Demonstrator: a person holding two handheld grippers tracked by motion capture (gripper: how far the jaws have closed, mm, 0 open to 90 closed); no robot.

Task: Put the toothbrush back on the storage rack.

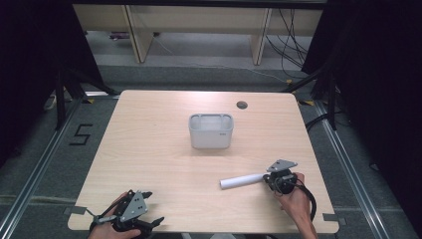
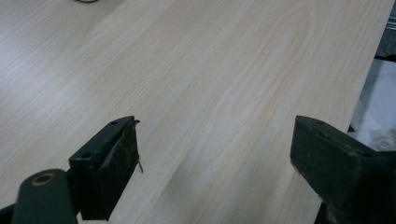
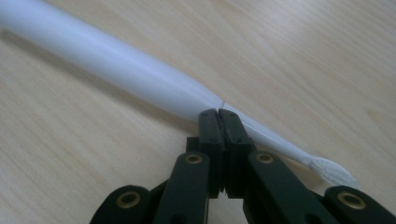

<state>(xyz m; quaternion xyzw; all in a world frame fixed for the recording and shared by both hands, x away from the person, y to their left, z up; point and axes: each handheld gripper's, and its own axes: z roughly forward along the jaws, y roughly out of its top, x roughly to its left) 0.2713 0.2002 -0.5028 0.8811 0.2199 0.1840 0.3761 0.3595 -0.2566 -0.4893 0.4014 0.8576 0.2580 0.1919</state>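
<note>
A white electric toothbrush (image 1: 242, 181) lies on the wooden table (image 1: 164, 149) at the near right, its thick handle pointing left. In the right gripper view its handle (image 3: 116, 65) runs from the top left down to the bristle head (image 3: 332, 171) at the lower right. My right gripper (image 1: 267, 179) (image 3: 218, 113) is shut, jaws pressed flat together, with their tips against the thin neck beside the handle's end. I see nothing between the pads. My left gripper (image 1: 152, 220) (image 2: 215, 154) rests open at the table's near left corner, with bare wood between its jaws.
A pale grey rectangular bin (image 1: 211, 130) stands open-topped in the middle of the table, beyond the toothbrush. A round cable hole (image 1: 242, 104) sits near the far edge. The table's right edge (image 2: 373, 60) runs close by in the left gripper view.
</note>
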